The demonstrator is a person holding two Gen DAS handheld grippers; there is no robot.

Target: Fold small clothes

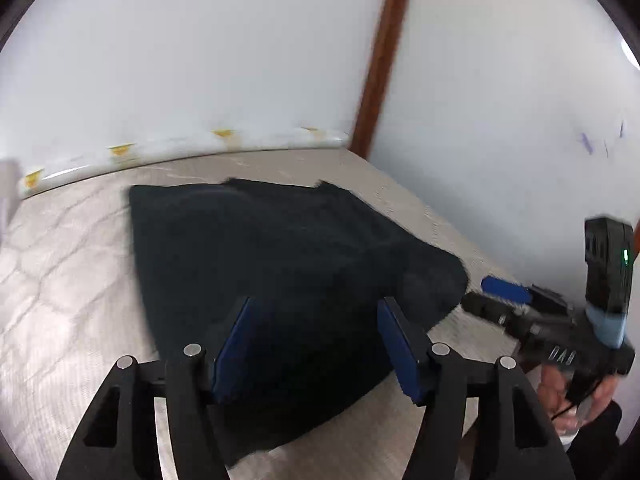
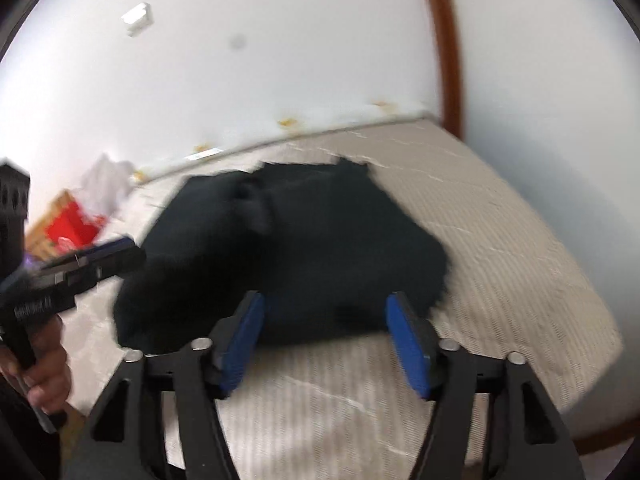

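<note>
White walls are backing a pale mattress (image 1: 72, 280) where a dark garment (image 1: 280, 264) is lying rumpled; left gripper (image 1: 320, 344) and right gripper (image 2: 326, 344) are hovering spread wide, empty; grabbing one layer risks dragging a crooked fold.

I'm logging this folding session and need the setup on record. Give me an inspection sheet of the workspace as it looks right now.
Surface: quilted mattress, pale.
Job's things: dark garment lying spread on it, partly rumpled.
Clutter: red box and white crumpled material at the far left.
Grippers: left gripper open over the garment's near edge; right gripper open, holding nothing.
Cables: nothing seen.
Surroundings: white wall, brown wooden post.
</note>
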